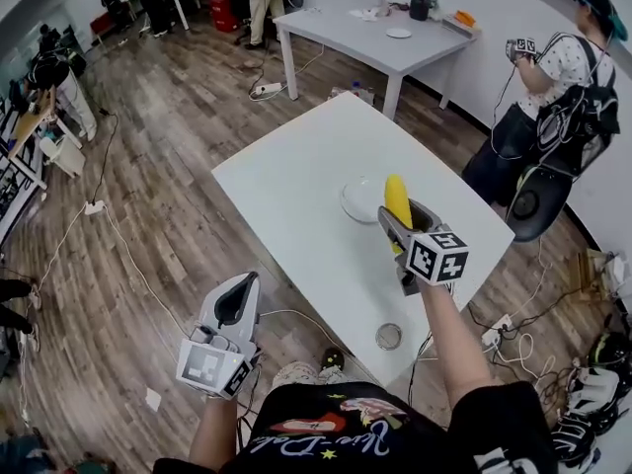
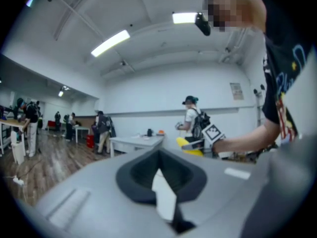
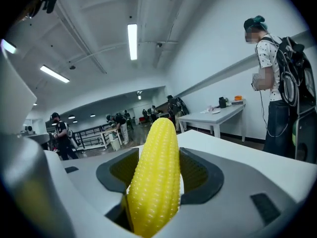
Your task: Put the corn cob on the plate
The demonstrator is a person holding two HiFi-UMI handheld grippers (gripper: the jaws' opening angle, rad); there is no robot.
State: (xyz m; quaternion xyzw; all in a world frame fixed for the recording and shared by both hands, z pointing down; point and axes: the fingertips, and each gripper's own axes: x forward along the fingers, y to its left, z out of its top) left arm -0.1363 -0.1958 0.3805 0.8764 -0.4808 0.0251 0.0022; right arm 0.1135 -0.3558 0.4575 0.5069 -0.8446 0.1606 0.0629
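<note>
The right hand-held gripper (image 1: 399,223) pinches a yellow plastic corn cob (image 1: 397,199) between its two dark pads. In the right gripper view the cob (image 3: 156,182) fills the gap between the jaws of that hand-held gripper (image 3: 158,168), and its rounded tip sticks out well past them. In the head view the cob is over the white rectangular desk (image 1: 296,196), with its tip pointing away from the person. It overlaps the right edge of a round clear glass plate (image 1: 353,203) that lies near the middle of the desk. Whether the cob touches the plate cannot be told.

The left hand-held gripper (image 1: 239,302) is off the desk's near left edge, above the wooden plank floor (image 1: 158,166). In its own view the left hand-held gripper (image 2: 159,171) has its dark pads pressed together at the tip, with nothing held between them.

A small round grey disc (image 1: 388,337) lies near the desk's front edge, well apart from the plate. A person wearing a black backpack (image 1: 578,87) stands beyond the desk's far right corner, and a second white table (image 1: 375,39) stands farther back by the wall.
</note>
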